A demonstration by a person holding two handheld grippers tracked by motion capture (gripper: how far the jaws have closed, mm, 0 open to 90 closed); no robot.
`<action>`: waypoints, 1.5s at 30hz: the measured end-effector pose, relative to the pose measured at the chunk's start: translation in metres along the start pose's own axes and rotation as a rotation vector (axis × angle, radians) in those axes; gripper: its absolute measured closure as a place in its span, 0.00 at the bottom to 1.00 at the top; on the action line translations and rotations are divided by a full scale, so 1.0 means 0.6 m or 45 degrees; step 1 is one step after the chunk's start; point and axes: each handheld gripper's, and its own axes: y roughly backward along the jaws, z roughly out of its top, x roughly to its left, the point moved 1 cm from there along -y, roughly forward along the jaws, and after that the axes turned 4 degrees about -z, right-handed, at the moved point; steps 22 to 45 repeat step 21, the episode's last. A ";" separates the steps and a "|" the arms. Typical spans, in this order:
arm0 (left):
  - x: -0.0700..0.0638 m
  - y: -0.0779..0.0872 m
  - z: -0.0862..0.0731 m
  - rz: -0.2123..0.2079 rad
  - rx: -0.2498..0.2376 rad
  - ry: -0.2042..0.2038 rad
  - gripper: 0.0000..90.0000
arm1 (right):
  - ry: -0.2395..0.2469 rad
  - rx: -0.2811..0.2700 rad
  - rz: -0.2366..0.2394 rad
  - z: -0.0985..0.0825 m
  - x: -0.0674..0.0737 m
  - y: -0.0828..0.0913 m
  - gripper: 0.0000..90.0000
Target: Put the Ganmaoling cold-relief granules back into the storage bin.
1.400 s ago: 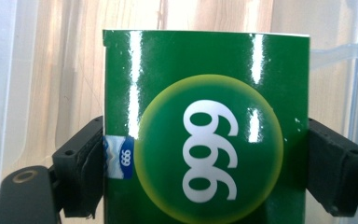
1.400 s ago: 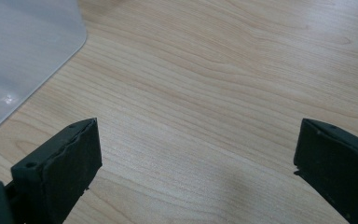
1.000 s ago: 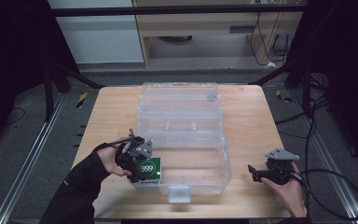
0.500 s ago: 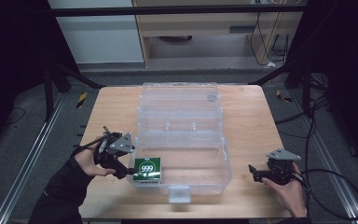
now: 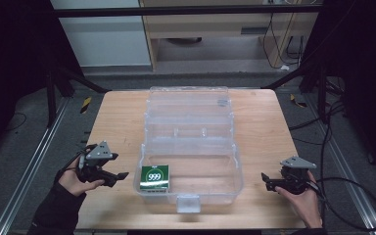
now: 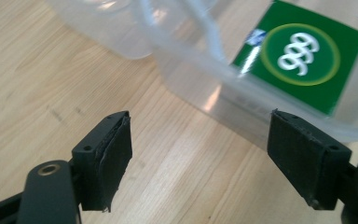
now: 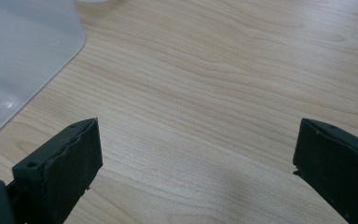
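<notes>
The green box [image 5: 155,176] lies inside the clear case [image 5: 191,147] near the desk's front edge; both tongs, left [image 5: 120,175] and right [image 5: 266,179], are wide open and empty; swinging them might bump the case.

Readable: white "999" inside a ringed circle on the square green packet [image 5: 155,176], lying at 7 o'clock inside the clear plastic lidded box [image 5: 191,147]. Same digits seen upside down on that packet [image 6: 303,56] in the left gripper view. No other legible marks.
</notes>
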 end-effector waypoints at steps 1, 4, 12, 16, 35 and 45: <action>0.004 -0.002 -0.009 0.018 -0.014 0.032 0.24 | -0.001 0.000 0.000 0.000 0.000 0.000 0.02; 0.011 -0.011 -0.031 0.054 -0.056 0.108 0.24 | -0.002 0.001 -0.003 -0.001 0.000 0.000 0.02; 0.029 -0.037 -0.082 0.173 -0.113 0.315 0.25 | -0.011 0.005 -0.008 -0.002 -0.002 0.002 0.02; 0.034 -0.043 -0.096 0.223 -0.120 0.371 0.28 | -0.018 0.001 -0.009 -0.003 -0.002 0.002 0.02; 0.034 -0.048 -0.107 0.273 -0.131 0.423 0.30 | -0.022 0.002 -0.014 -0.007 -0.004 0.003 0.02; 0.034 -0.048 -0.107 0.273 -0.131 0.423 0.30 | -0.022 0.002 -0.014 -0.007 -0.004 0.003 0.02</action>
